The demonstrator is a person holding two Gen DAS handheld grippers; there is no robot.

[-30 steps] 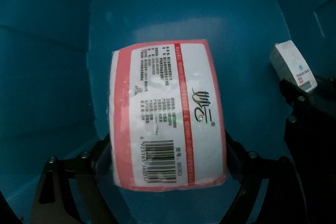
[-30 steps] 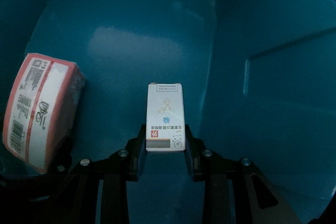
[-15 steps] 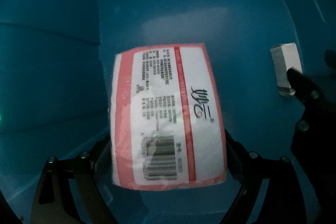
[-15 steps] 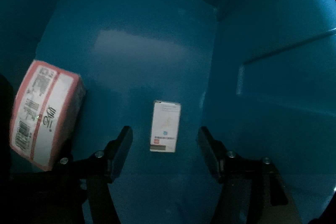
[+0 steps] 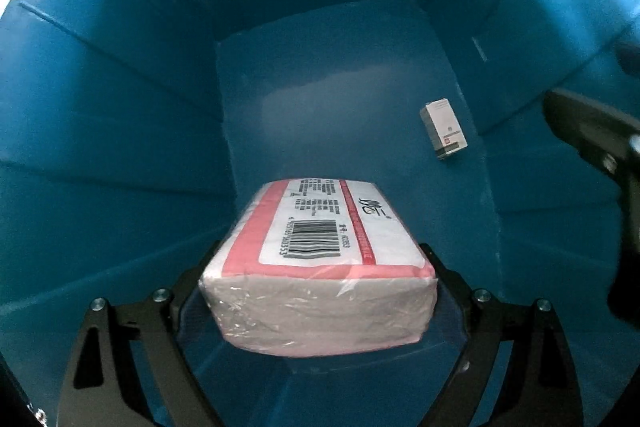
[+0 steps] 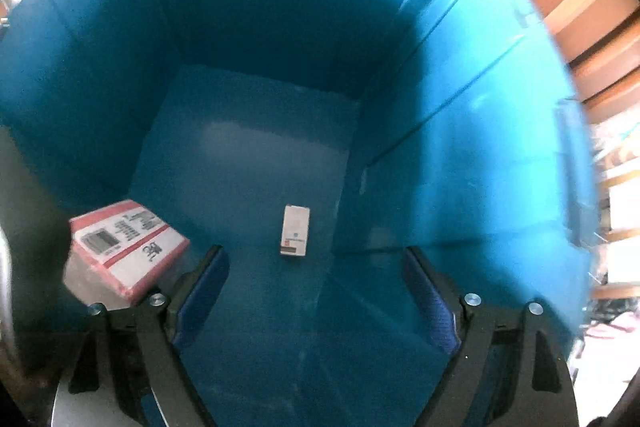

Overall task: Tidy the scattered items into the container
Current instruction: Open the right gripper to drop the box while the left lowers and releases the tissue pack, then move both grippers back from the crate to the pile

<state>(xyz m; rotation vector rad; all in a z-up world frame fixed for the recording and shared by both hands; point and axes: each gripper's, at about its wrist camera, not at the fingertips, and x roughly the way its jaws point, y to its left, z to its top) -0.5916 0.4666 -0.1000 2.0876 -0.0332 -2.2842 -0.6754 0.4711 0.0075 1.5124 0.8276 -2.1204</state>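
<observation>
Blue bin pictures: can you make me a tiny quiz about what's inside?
1. True or false: the small white box lies on the floor of the bin, free of the right gripper.
2. What does the left gripper have between its two sides? A) tissue pack B) small white box C) nothing
3. Fill in: the bin's walls are ____.
Key: 1 true; the right jaws have just been opening and grip nothing. 2 A. 3 blue.

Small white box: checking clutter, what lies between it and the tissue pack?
Nothing: only bare blue bin floor separates the small white box from the tissue pack, clearest in the right wrist view.
</observation>
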